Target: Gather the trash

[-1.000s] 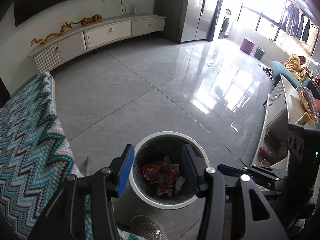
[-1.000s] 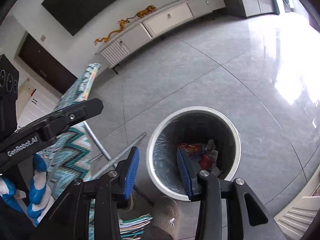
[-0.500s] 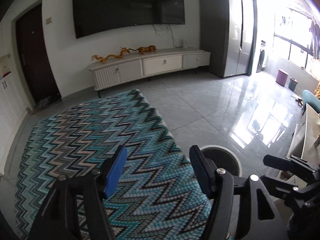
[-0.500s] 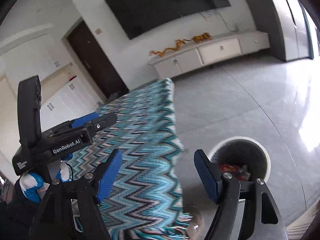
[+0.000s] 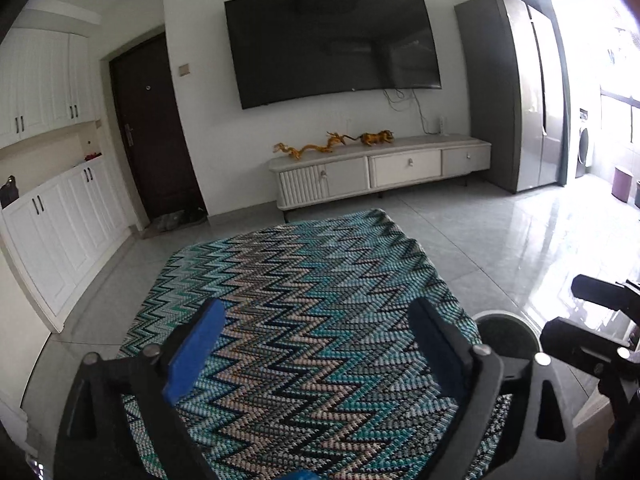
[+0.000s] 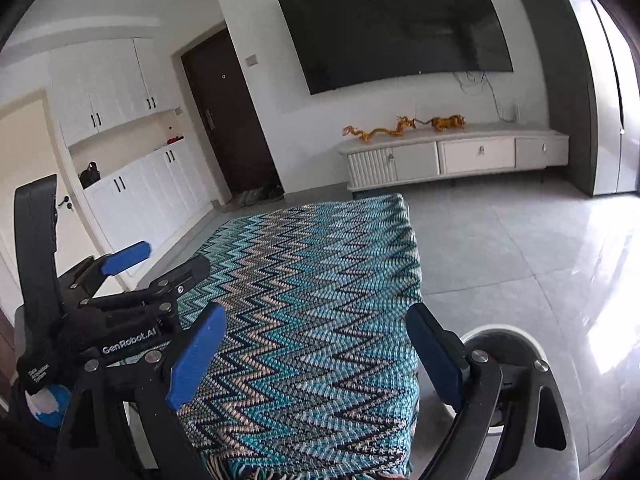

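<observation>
The left gripper [image 5: 316, 344] and the right gripper [image 6: 316, 352] are hovering with blue-padded jaws wide apart and empty above the teal zigzag-knit cloth covering the surface [image 5: 320, 300]. The round white-rimmed trash bin [image 6: 508, 340] is standing on the glossy grey tiled floor [image 6: 520, 240], just beside the cloth's near right edge.

Teal, black and beige zigzag-patterned woven cloth [image 5: 316, 320], beyond it a white low media cabinet [image 5: 380, 168] bearing golden dragon figurines [image 5: 332, 145], black wall-mounted television [image 5: 336, 44] above, dark brown door [image 5: 154, 128] left of it, blue gripper pads [image 6: 196, 360], white-rimmed round bin [image 6: 520, 338] right of the cloth.
</observation>
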Demonstrator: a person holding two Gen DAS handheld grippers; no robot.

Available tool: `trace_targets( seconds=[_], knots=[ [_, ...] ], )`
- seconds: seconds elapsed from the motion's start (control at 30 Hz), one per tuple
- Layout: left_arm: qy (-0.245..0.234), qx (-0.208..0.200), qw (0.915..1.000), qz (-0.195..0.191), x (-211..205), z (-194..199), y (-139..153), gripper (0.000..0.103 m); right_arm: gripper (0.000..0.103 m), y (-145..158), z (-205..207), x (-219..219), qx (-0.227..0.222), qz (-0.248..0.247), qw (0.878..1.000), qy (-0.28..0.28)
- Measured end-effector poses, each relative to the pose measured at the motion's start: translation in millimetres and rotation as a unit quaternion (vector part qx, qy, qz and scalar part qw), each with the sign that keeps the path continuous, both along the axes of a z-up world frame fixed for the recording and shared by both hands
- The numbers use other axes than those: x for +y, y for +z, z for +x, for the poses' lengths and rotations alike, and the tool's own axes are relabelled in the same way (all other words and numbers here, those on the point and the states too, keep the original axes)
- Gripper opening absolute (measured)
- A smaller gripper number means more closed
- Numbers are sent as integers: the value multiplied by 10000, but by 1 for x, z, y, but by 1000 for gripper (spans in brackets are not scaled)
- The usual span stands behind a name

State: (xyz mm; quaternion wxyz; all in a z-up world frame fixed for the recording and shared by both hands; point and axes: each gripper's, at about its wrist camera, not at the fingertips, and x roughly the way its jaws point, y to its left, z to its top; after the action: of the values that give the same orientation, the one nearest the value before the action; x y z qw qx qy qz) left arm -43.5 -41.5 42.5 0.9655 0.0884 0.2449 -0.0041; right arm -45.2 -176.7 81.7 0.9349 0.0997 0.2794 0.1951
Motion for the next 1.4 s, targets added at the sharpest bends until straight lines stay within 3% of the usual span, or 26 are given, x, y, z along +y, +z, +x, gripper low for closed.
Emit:
trace_targets(
  seconds=[0.3,0.67,1.4],
  knots=[
    [314,-52,9995,92,14,12,-11,103,103,-11,18,17,-238,-586,9963,-577],
    [392,181,9991,21,26,40,-36,103,103,-47,57,-6,234,-492,9908,-1242],
    [203,408,9990,-35,19,56,-57,103,103,-73,73,-6,675,-521,9868,-1374]
  ],
)
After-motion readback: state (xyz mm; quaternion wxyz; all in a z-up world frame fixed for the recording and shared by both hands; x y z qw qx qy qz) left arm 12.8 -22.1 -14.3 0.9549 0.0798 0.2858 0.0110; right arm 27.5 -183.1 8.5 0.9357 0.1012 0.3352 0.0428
